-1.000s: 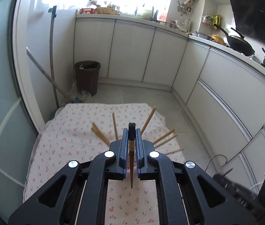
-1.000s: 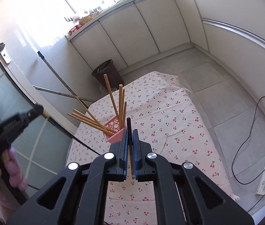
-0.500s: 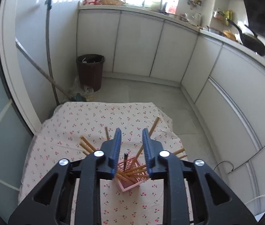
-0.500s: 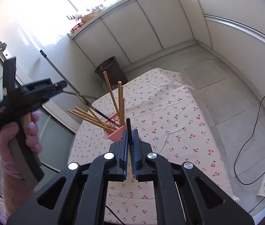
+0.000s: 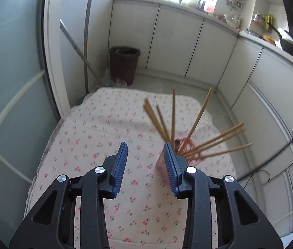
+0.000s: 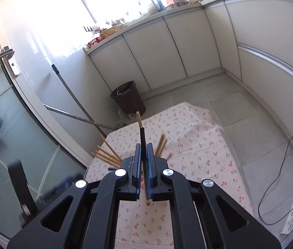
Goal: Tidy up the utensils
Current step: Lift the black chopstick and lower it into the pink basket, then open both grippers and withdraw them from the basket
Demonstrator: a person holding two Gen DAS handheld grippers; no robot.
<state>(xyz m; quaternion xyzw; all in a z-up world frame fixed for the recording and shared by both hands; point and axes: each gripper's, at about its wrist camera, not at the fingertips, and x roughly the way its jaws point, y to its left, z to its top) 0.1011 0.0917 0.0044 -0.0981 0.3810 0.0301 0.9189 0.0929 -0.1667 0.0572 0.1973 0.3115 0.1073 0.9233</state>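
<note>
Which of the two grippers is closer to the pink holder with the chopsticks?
Left. The left gripper, jaws opening and empty, has one finger right beside the pink holder. The right gripper, shut on a chopstick, hangs above it, blocking its view.

Cherry-print cloth [image 5: 109, 128]; pink holder [image 5: 163, 166] (tan chopsticks [image 5: 215, 143]); brown bin [image 5: 123, 66].

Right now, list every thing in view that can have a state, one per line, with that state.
left gripper: jaws opening, nothing between them
right gripper: shut on a chopstick
pink holder: upright on the tablecloth, chopsticks fanned out of it
bin: upright on the floor, uncovered
cabinet doors: closed
</note>
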